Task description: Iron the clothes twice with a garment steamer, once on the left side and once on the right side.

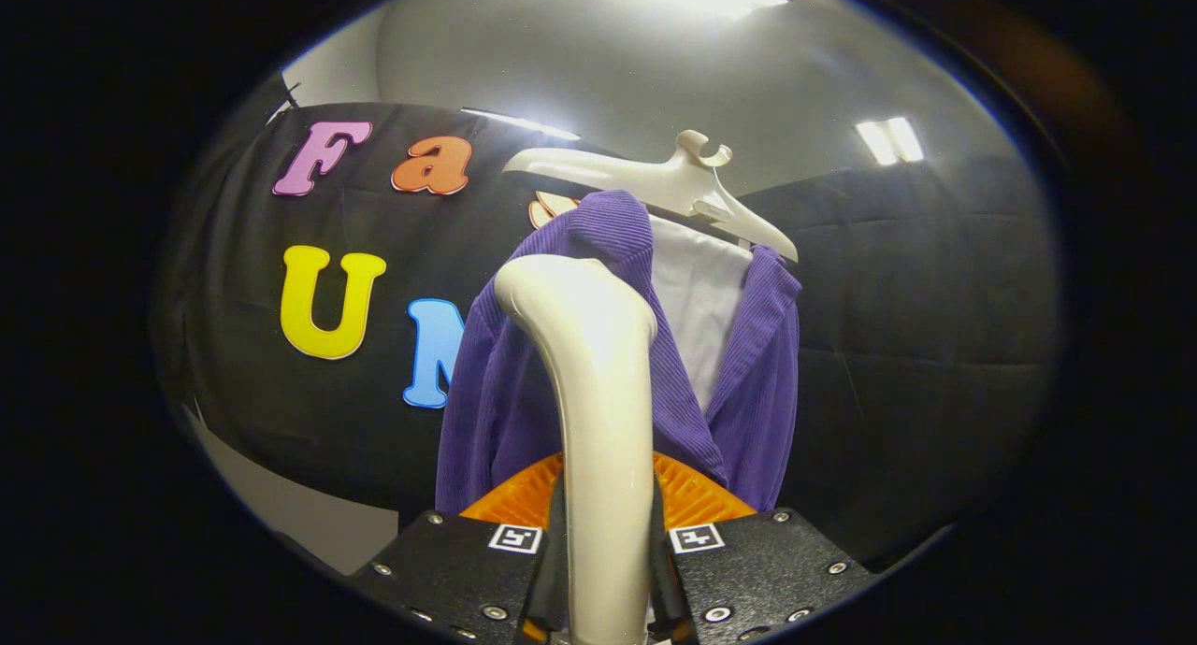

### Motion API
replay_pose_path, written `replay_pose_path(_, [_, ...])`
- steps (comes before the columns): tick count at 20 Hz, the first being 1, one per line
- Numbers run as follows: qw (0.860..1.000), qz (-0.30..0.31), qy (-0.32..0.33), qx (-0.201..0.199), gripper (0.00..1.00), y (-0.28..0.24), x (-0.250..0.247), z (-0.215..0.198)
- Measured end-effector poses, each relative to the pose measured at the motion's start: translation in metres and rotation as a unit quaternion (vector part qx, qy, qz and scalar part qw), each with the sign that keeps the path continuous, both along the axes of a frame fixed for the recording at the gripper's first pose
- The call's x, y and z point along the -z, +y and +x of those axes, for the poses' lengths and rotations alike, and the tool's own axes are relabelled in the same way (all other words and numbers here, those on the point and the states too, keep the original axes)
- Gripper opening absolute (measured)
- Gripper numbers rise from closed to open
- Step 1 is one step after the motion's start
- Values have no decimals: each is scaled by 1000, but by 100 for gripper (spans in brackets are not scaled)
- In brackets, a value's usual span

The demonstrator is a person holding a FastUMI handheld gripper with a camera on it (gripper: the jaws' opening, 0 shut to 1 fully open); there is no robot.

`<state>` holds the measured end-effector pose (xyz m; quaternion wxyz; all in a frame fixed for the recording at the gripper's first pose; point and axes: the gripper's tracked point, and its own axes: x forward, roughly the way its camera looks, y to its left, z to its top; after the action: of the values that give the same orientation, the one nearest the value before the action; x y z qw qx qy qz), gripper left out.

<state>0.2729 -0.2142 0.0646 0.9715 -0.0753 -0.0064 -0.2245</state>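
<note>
We saw the tongs [606, 570] clamped on the cream plastic steamer handle [594, 393], pointing up at the purple corduroy jacket [757, 383] on its white hanger [655, 182]

The steamer [598, 411] stands right in front of the jacket [524, 383]. The jacket hangs on a hanger [655, 182], with the booth wall [916, 346] behind it.
</note>
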Motion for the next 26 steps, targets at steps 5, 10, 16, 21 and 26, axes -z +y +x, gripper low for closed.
replay_pose_path(5, [999, -3, 30, 22, 35, -5, 39, -3])
replay_pose_path(10, [998, -12, 61, 29, 35, -6, 82, -6])
replay_pose_path(16, [994, -21, 93, 43, 35, -11, 122, -10])
replay_pose_path(21, [990, -26, 125, 52, 35, -21, 160, -20])
replay_pose_path(26, [985, -17, 166, 54, 35, -24, 208, -32])
